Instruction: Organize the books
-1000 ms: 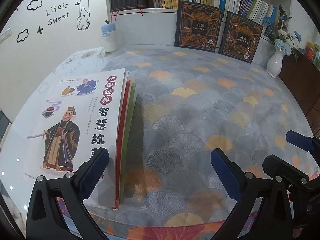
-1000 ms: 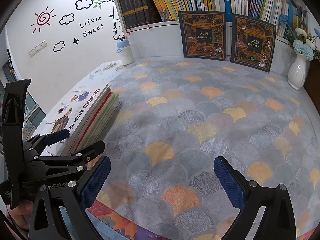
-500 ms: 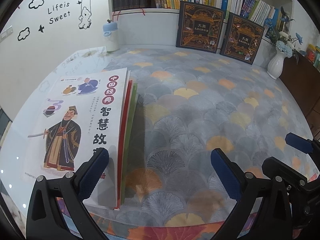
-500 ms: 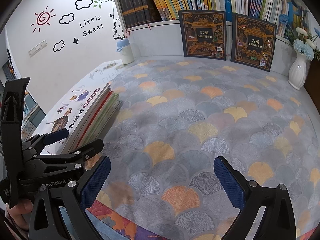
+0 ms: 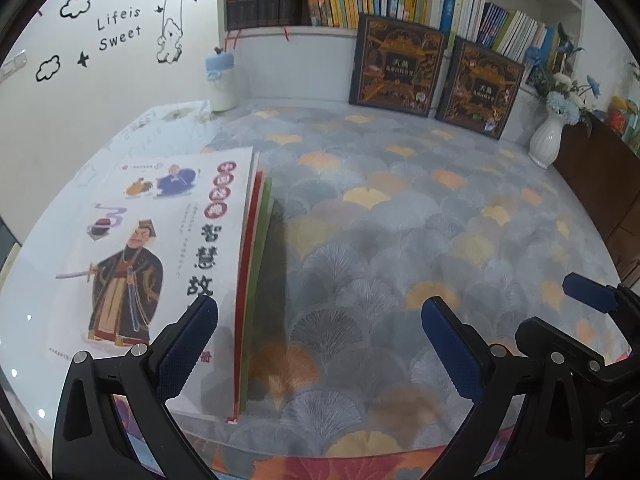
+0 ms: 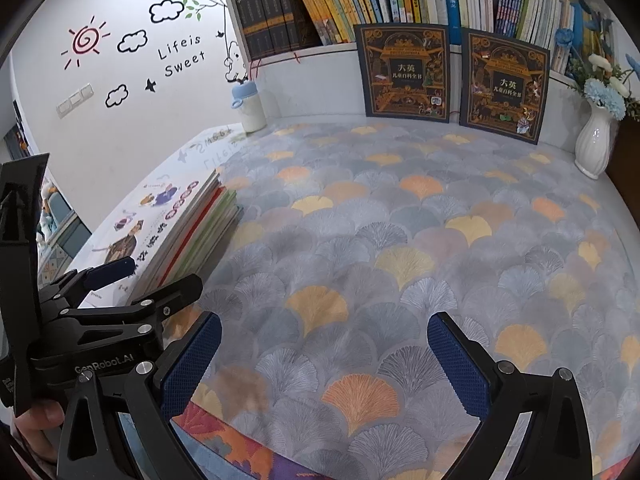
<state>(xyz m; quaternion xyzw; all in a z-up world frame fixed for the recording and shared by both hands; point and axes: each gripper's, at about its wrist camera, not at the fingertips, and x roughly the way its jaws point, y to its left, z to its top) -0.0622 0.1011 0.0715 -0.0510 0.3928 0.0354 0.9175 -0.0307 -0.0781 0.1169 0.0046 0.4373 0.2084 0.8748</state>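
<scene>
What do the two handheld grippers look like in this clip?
Both the left gripper and the right gripper have black angular frames with silver screws and textured blue finger pads. White "GenRobot.AI" lettering marks the left gripper's body in the right wrist view. No cables or sleeves show.

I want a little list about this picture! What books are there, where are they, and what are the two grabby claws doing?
stack of books: lying flat at the left edge of the table, white cartoon cover on top
two dark books: standing upright against the shelf at the back
shelf books: standing in a row above them
bottle: back left, blue lid
vase: back right, blue and white flowers
tablecloth: fan pattern, grey, orange, yellow
left gripper: open, holds nothing, next to the stack
right gripper: open, holds nothing, over the cloth
</scene>
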